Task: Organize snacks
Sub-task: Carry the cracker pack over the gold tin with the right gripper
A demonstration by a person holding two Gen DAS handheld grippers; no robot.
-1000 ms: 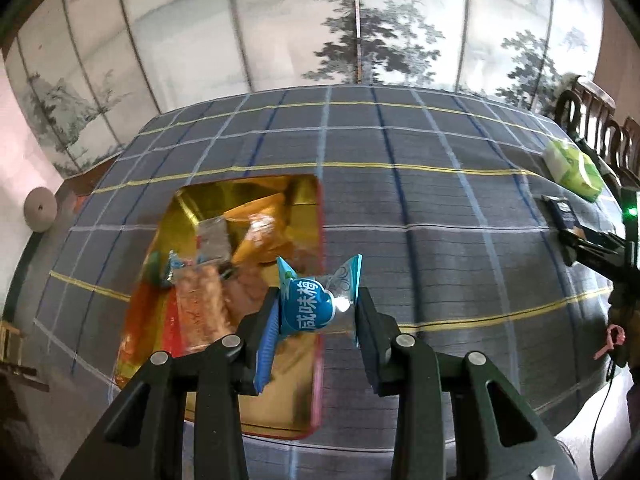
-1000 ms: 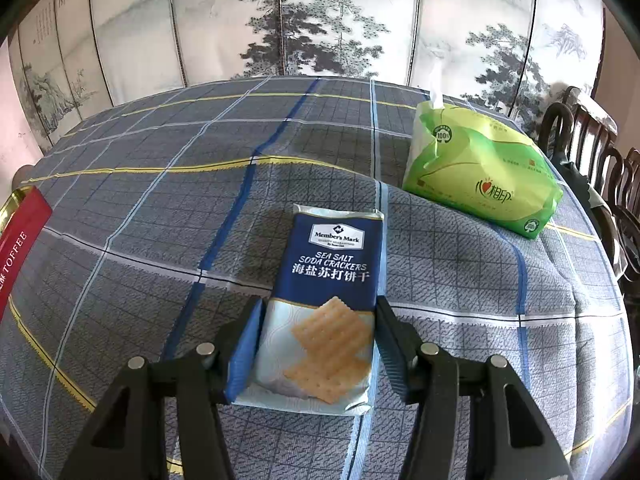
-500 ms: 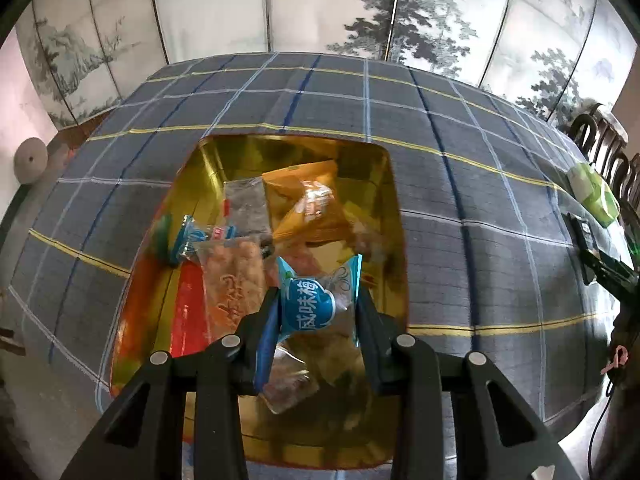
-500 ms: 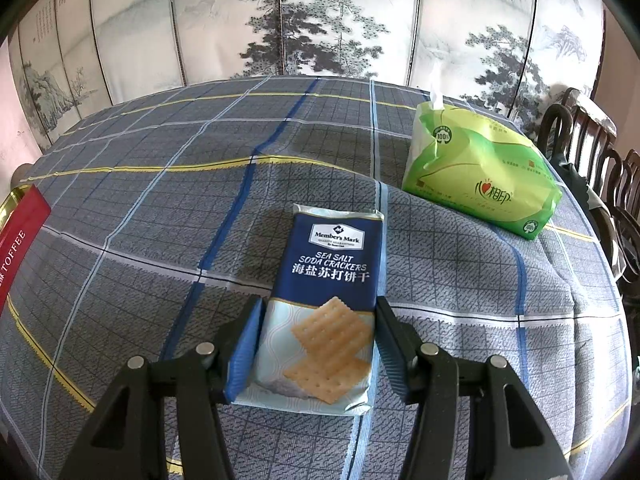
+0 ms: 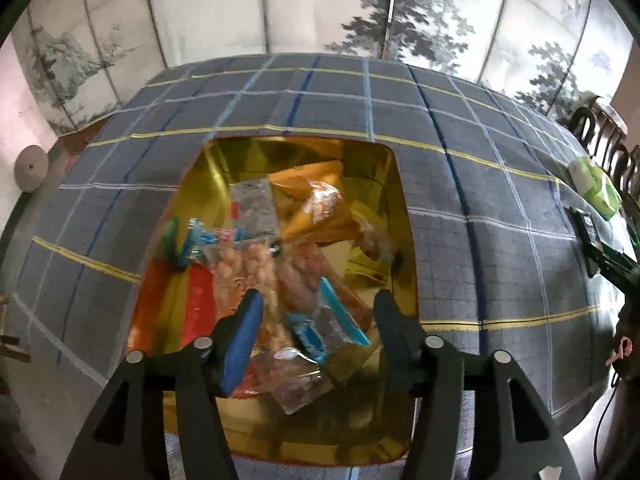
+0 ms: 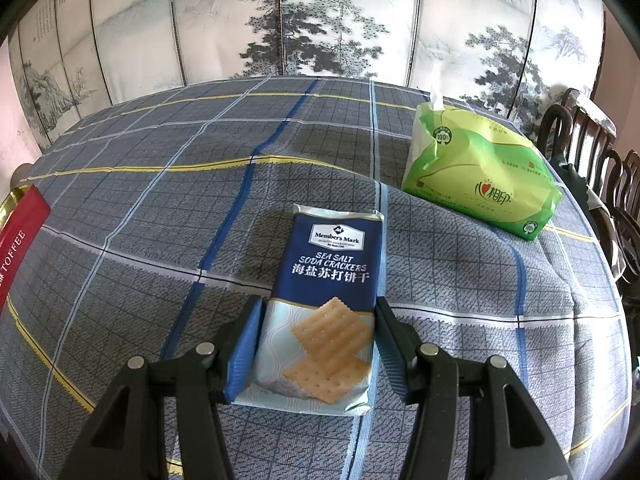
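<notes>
Our left gripper [image 5: 316,308] is opening its jaws over the gold tin [image 5: 208,160], and the small blue plum packet [image 5: 324,328] sits blurred between the spread fingers, tilted and clear of both pads, over the heap of wrappers inside. Around it in the tin lie an orange packet [image 5: 316,200], a clear packet of biscuits [image 5: 248,268] and other wrappers too smeared to tell apart. The tin rests on the plaid cloth [image 5: 460,208].

Our right gripper [image 6: 316,320] grasps the cracker pack [image 6: 328,280], both pads pressed to its long sides near the lower end; the pack lies flat on the cloth [image 6: 160,200].

Only the right view shows the cracker pack, along with the green tissue pack [image 6: 480,176] near it, close up. There the tin is just a red side with a gold rim [image 6: 16,240] at the left edge. Only the left view looks into the tin, and there the tissue pack [image 5: 596,188] is a small shape far right.

A second ago we had the plum packet clamped upright between the left pads, above the tin's right edge; since then we have come over the middle of the tin and let it go. On the right nothing has changed.
</notes>
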